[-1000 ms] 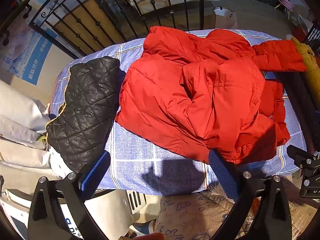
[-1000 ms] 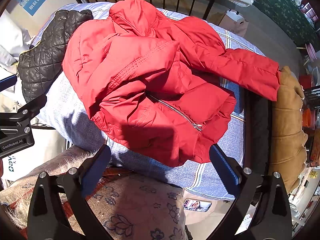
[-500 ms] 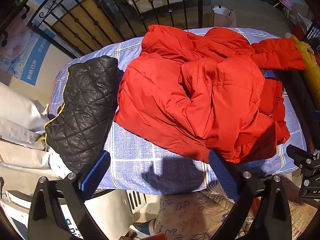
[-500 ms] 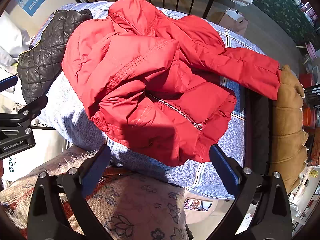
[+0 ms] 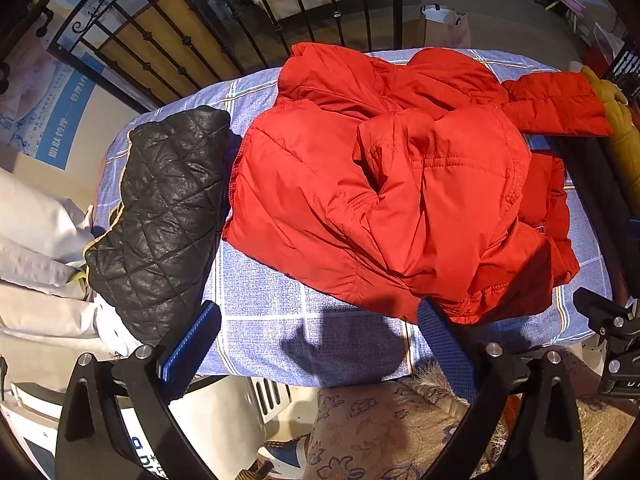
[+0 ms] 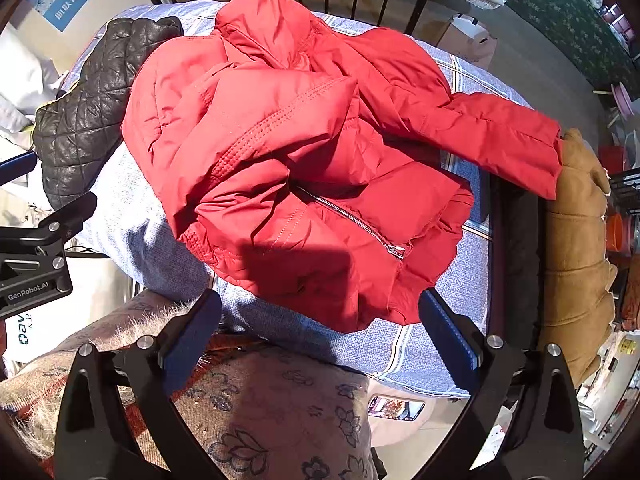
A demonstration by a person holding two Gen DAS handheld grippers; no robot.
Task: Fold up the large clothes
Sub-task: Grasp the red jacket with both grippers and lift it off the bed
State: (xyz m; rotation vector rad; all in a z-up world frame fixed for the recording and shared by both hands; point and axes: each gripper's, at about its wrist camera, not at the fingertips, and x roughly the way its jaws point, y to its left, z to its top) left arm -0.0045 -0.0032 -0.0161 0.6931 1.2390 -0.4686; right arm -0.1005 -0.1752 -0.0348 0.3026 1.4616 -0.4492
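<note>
**Red jacket lies crumpled on the blue checked cloth, both grippers empty**

Left wrist view: the red jacket (image 5: 400, 184) is a padded, shiny garment, bunched and creased, with stitched seams across its folds. It lies on the blue checked cloth (image 5: 280, 320), just beside the black quilted jacket (image 5: 160, 220), which sits at its left edge. One sleeve (image 5: 560, 104) stretches away from the body toward the right, ending by a tan padded garment (image 5: 624, 132). The left gripper (image 5: 316, 344) hangs at the cloth's near edge, fingers wide apart, holding nothing.

Right wrist view: the red jacket (image 6: 304, 160) shows an open silver zipper (image 6: 352, 220) running diagonally toward its near hem. Its long axis runs from the black quilted jacket (image 6: 92, 112) side out along the sleeve (image 6: 500, 136) to the tan padded garment (image 6: 572, 240), where the cuff touches it. The right gripper (image 6: 320, 328) hovers at the cloth's (image 6: 420, 352) near edge, fingers spread, empty.
</note>
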